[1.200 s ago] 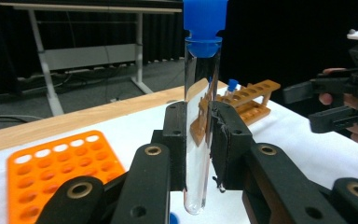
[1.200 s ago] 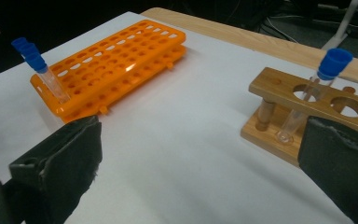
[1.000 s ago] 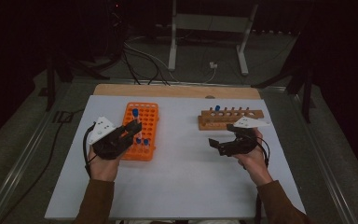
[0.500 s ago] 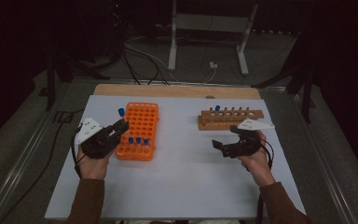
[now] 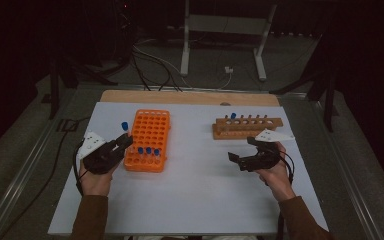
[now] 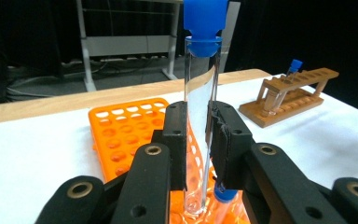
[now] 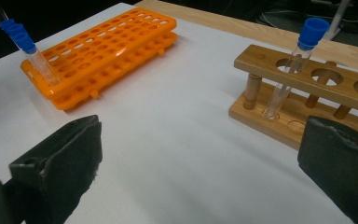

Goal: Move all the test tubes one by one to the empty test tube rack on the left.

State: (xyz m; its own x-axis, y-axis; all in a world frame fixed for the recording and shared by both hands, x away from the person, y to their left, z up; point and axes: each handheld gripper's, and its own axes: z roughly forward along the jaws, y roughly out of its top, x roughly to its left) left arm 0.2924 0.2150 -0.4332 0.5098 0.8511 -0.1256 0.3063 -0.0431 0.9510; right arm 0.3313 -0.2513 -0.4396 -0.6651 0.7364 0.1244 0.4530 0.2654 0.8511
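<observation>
Your left gripper (image 6: 198,135) is clamped on a clear test tube (image 6: 200,93) with a blue cap (image 6: 205,21). In the left gripper view the tube stands upright between the two black pads, long axis running from six o'clock to twelve o'clock, cap at the twelve o'clock end and rounded bottom at the six o'clock end. The pads press on its glass middle from nine and three o'clock. The tube's bottom hangs just over the near end of the orange rack (image 6: 130,126); whether it touches the rack you cannot tell from here.

In the high view your left gripper (image 5: 122,142) sits at the nine o'clock side of the orange rack (image 5: 150,131), and the held tube's blue cap (image 5: 124,125) shows just beside the rack's left edge. Three more blue-capped tubes (image 5: 148,150) stand in the rack's near rows.

Your right gripper (image 5: 242,150) has its jaws spread wide apart with nothing between them. In the right gripper view they frame bare white table (image 7: 182,140), with the wooden rack (image 7: 307,88) at about two o'clock. One blue-capped tube (image 7: 293,65) stands in that rack's end hole, leaning slightly, cap toward one o'clock.
</observation>
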